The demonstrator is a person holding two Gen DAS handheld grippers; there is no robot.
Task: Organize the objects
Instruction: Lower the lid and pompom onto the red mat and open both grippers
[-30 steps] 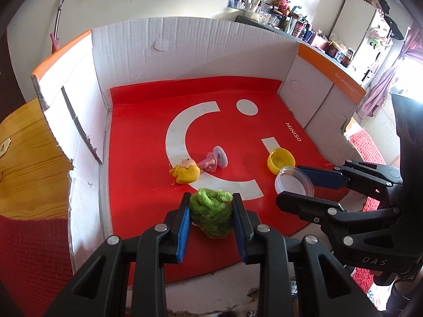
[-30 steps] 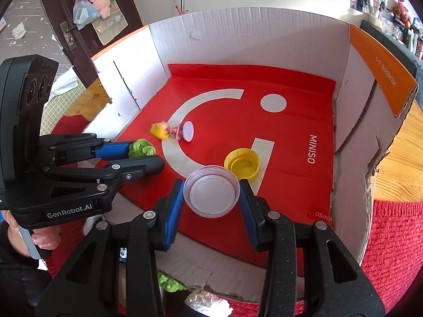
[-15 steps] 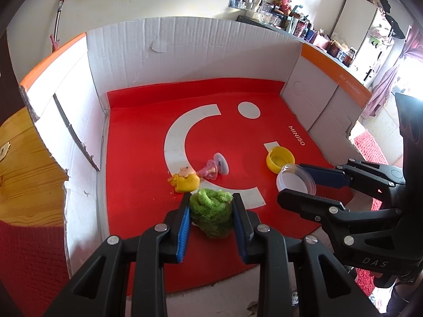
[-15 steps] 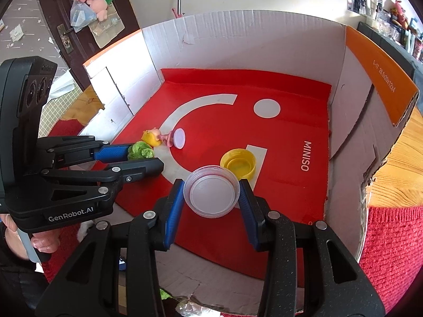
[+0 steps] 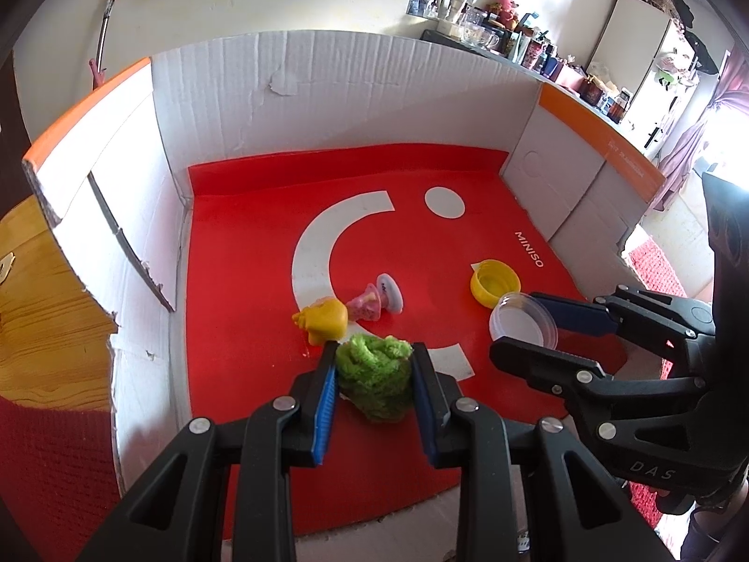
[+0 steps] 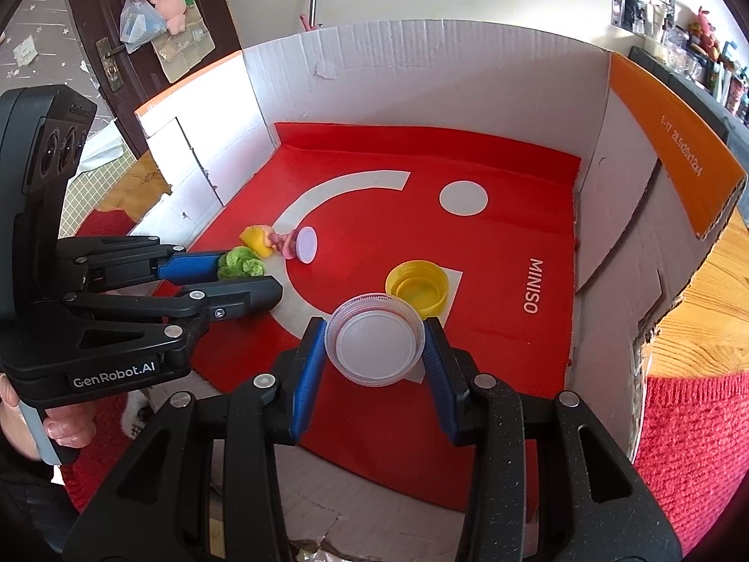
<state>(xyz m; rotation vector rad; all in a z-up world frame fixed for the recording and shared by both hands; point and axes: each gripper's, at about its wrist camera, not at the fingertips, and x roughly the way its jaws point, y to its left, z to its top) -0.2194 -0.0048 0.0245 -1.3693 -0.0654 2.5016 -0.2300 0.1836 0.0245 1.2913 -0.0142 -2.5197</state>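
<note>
My left gripper is shut on a fuzzy green toy, held just above the red floor near the front of the cardboard box; the same green toy shows in the right wrist view. My right gripper is shut on a clear round plastic lid, seen from the side as the clear lid. On the red floor lie a yellow duck toy, a pink toy with a white disc and a yellow cap.
White cardboard walls with orange flaps enclose the red mat. The box stands on a wooden surface with red cloth around it. A person's hand holds the left gripper's handle. Shelves of clutter stand behind.
Both grippers have edged a little further into the box, keeping their holds. The toys on the floor have not moved.
</note>
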